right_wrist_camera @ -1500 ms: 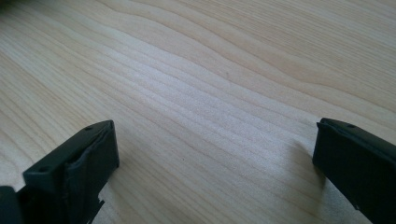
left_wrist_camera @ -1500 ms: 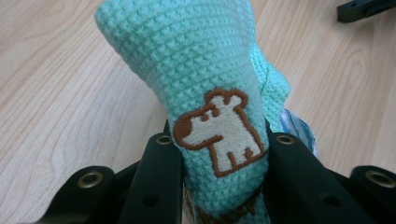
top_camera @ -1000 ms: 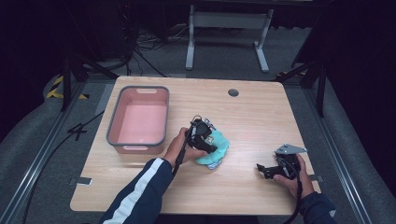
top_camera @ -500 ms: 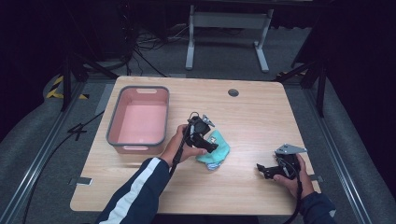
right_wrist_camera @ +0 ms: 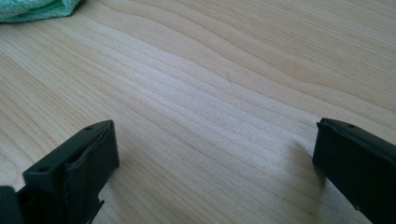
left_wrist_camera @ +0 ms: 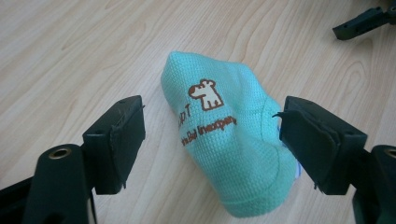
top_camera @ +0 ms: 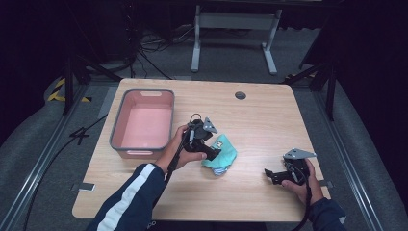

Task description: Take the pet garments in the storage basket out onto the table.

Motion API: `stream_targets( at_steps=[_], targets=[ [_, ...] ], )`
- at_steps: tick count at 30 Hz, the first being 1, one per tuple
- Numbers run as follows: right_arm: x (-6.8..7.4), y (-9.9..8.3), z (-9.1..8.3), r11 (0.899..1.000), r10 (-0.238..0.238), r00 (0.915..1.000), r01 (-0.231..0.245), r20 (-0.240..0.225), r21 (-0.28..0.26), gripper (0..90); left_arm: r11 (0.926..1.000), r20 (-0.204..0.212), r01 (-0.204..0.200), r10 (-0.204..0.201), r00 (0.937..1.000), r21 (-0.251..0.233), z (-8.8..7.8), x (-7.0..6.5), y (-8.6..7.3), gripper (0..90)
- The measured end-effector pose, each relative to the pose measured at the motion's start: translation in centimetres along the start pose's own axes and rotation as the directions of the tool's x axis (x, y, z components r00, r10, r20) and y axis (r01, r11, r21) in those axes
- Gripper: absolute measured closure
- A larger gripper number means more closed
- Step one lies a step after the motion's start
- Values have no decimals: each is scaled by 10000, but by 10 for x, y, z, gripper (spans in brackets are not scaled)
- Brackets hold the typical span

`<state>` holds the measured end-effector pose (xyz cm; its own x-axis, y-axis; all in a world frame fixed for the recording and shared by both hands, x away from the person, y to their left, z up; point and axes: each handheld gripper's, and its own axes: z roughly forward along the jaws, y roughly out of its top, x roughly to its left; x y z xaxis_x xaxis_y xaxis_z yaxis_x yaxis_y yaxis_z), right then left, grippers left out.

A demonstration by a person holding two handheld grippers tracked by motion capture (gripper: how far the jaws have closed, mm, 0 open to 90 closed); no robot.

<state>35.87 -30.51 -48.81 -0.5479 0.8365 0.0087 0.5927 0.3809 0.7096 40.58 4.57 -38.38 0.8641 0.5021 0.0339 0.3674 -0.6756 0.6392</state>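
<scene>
sock (left_wrist_camera: pixel 224 140): teal, bunched, brown dog print, text unclear | left gripper (left_wrist_camera: pixel 212 140): jaws apart around it | right gripper (right_wrist_camera: pixel 215 158): jaws apart, over table (right_wrist_camera: pixel 233 70)

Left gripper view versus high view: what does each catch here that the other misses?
The left gripper view alone gives the brown dog print and lettering on the teal sock, which lies between the open jaws. The high view alone gives the pink bin, empty, both forearms and the table's edges. Both share the sock, the left gripper, the right gripper and the wood tabletop.
</scene>
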Motion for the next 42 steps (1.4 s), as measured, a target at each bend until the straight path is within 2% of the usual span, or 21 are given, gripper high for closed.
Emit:
stream_targets(
  at_steps=[3, 11, 14, 19, 21, 25, 30, 34, 35, 37, 42],
  targets=[
    [0, 0, 0, 10000, -2, 10000, 2, 0, -1, 6, 9998, 71, -205, 205, 9998, -74, -6, -3, -1, 229],
    [0, 0, 0, 10000, -1, 10000, 1, -1, -2, 6, 9959, -148, -897, 899, 9958, 98, -25, -15, -7, 227],
    [0, 0, 0, 10000, -2, 10000, 2, -1, -1, 6, 9913, -226, -1286, 1293, 9914, 280, -32, -18, -15, 225],
    [0, 0, 0, 10000, -1, 10000, 1, 0, 1, 6, 9872, -341, -1539, 1553, 9873, 422, -39, -22, -24, 223],
    [0, 0, 0, 10000, 17, 10000, -17, 18, 1, 6, 9840, -593, -1723, 1748, 9828, 454, -46, -24, -33, 220],
    [0, 0, 0, 10000, 20, 10000, -20, 22, 2, 6, 9814, -609, -1853, 1882, 9802, 507, -54, -24, -44, 219],
    [0, 0, 0, 10000, 26, 10000, -26, 27, 3, 5, 9770, -581, -2058, 2089, 9762, 550, -67, -24, -65, 221],
    [0, 0, 0, 10000, 5, 10000, -5, 40, 13, 5, 9696, -698, -2349, 2395, 9684, 690, -76, -26, -85, 219],
    [0, 0, 0, 10000, 1, 10000, -1, 42, 12, 5, 9696, -698, -2349, 2395, 9684, 690, -76, -26, -85, 213],
    [0, 0, 0, 10000, 2, 10000, -2, 42, 12, 5, 9685, -759, -2367, 2424, 9672, 769, -83, -26, -99, 210],
    [0, 0, 0, 10000, 4, 10000, -4, 41, 13, 6, 9682, -812, -2376, 2437, 9664, 781, -88, -25, -114, 213]
  ],
)
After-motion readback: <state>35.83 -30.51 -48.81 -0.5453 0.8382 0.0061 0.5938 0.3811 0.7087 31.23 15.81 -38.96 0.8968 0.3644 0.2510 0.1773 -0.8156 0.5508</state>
